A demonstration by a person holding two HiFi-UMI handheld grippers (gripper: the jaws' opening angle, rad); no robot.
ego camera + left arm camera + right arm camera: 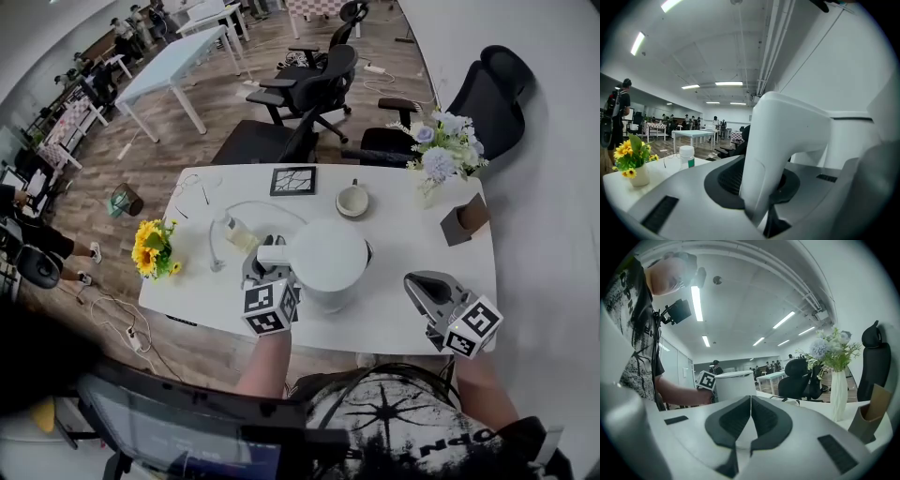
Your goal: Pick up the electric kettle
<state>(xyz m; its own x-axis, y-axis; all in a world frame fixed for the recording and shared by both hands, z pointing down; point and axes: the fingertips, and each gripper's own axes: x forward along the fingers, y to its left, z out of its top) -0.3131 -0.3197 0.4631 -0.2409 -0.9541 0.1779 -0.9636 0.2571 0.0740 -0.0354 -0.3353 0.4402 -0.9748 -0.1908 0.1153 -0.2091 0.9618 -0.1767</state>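
Finds the electric kettle (333, 253) upright, lid on, near the middle of the white table (211, 291), with its handle (274, 253) turned toward the near left. Has the left gripper (267, 270) brought in on that handle from the person's side, pointing close to level, and closed round it. Shows, in the left gripper view, the white handle filling the gap between the jaws and the dark pads (723, 180) lying against it on either side, so reads as a grasp on the kettle and not a loose straddle. Holds the right gripper (427, 286) well apart from the kettle, over the near right part of the table, clenched pad to pad on nothing. Looks from there across the table at the kettle's far side and the other gripper's marker cube beside it. Counts the reach and the grasp as done, by this judgement. Cannot say whether the lift has truly started. From the head view the kettle looks to be at table level, with its own body hiding its underside and any gap beneath. Leaves, then, the main part: raising the kettle clear of the table and keeping it upright, with the weight hanging off to one side of the grip. Calls for some care with the bottle (234, 230) and the sunflowers (150, 248) to the left and the cup (352, 200) behind. Notes a white cable (248, 206) lying behind the kettle, without any way to tell what it belongs to.
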